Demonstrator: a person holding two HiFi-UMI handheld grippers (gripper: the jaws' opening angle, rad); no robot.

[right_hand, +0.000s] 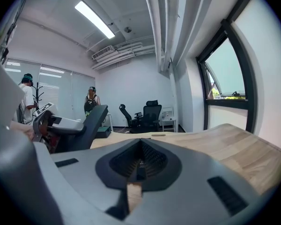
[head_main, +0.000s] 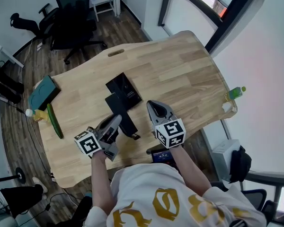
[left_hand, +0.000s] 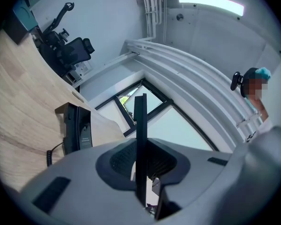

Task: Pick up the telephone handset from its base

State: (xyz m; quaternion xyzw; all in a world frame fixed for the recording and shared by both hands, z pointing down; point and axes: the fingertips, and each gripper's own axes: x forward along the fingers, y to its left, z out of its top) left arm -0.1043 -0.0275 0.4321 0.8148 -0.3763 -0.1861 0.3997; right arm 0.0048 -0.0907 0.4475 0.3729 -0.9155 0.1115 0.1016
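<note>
- Handset (head_main: 119,109) lies on its base (head_main: 124,86), centre frame on the counter (head_main: 180,74).
- Left gripper (head_main: 116,121) and right gripper (head_main: 155,107) sit beside it, jaws clenched, empty.
- Approach step; next, likely spread jaws around the handset.

Wooden table (head_main: 180,70) — telephone (head_main: 123,96), teal box (head_main: 42,92).

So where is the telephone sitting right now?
In the head view the telephone lies near the middle of the wooden table, just ahead of the left tool and left of the right tool.
</note>
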